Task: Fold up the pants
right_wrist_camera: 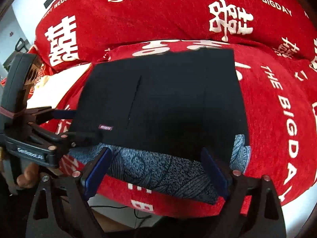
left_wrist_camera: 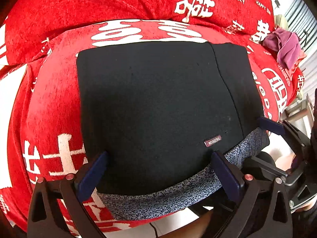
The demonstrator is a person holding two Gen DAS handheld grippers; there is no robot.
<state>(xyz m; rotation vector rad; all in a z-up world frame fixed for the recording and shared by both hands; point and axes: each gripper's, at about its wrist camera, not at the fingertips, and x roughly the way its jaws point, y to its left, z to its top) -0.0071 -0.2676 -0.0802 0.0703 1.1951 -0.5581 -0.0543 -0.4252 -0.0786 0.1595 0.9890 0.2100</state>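
Observation:
Black pants (left_wrist_camera: 154,103) lie folded into a flat rectangle on a red sofa seat; they also show in the right wrist view (right_wrist_camera: 168,101). A small "FASHION" label (left_wrist_camera: 212,140) sits near the front edge. A blue-grey speckled lining (left_wrist_camera: 168,196) sticks out at the front, also in the right wrist view (right_wrist_camera: 158,170). My left gripper (left_wrist_camera: 160,172) is open, its blue pads either side of the pants' front edge. My right gripper (right_wrist_camera: 156,168) is open over the speckled edge. The left gripper (right_wrist_camera: 63,125) shows at the pants' left edge.
The sofa is covered in red fabric with white characters (left_wrist_camera: 59,103). A back cushion (right_wrist_camera: 158,10) rises behind the pants. A purple cloth (left_wrist_camera: 285,45) lies at the far right of the seat. White floor and a cable (right_wrist_camera: 138,214) lie below the seat's front edge.

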